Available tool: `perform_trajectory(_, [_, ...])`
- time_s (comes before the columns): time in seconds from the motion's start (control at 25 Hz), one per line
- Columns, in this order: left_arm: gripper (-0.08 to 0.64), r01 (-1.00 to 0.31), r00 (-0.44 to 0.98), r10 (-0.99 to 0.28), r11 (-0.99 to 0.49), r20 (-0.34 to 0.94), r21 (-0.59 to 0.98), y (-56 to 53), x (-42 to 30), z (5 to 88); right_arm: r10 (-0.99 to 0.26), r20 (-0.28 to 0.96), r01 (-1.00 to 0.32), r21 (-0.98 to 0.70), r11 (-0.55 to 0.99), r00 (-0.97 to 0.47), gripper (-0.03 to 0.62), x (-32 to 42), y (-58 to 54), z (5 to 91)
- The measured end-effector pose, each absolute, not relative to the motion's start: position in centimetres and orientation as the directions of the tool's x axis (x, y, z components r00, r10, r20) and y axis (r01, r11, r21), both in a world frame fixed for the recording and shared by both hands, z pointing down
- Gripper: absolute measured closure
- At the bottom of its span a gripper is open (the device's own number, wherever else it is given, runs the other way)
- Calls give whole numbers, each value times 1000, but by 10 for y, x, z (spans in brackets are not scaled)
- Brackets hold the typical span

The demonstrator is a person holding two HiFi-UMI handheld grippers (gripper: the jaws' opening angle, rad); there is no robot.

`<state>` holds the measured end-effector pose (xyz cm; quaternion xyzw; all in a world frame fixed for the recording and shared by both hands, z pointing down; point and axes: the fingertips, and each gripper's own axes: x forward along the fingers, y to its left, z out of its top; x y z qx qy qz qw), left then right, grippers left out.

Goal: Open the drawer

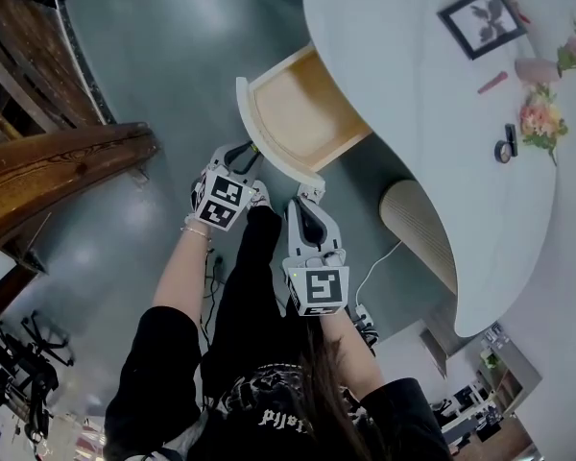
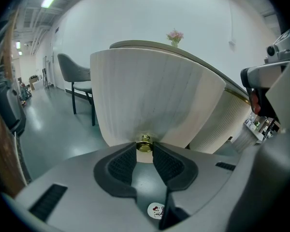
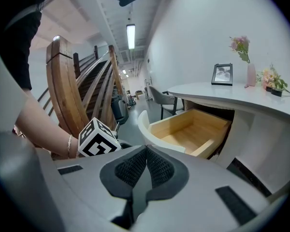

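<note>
A white curved-front drawer stands pulled out from under the white desk, its pale wood inside bare. My left gripper is at the drawer front, and in the left gripper view its pads are shut on the small brass knob of the ribbed white front. My right gripper hangs just below the drawer front's near corner. Its jaws are shut with nothing between them. The right gripper view shows the open drawer ahead to the right.
On the desk are a picture frame, a pink vase, flowers and a tape roll. A ribbed pedestal stands under the desk. A wooden staircase is at the left, a grey chair beyond the drawer.
</note>
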<state>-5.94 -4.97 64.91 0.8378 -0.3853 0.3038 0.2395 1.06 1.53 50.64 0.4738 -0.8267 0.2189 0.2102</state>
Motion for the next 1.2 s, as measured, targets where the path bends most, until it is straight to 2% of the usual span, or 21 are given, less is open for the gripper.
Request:
perform_trajectory(0.64, [445, -818, 483, -517, -554, 707, 153, -44, -67, 644, -683, 557, -870, -171, 463, -473, 566, 14, 26, 498])
perform_trajectory(0.84, [442, -828, 494, -511, -523, 704, 201, -43, -67, 645, -682, 554, -868, -179, 463, -477, 566, 16, 23, 494])
perform_trajectory(0.96, [377, -833, 499, -503, -502, 706, 232, -35, -67, 643, -682, 553, -870, -189, 456, -478, 566, 19, 21, 491])
perform_trajectory(1.2, [354, -835, 514, -522, -486, 680, 258, -25, -63, 621, -681, 561, -871, -172, 459, -470, 566, 26, 17, 484])
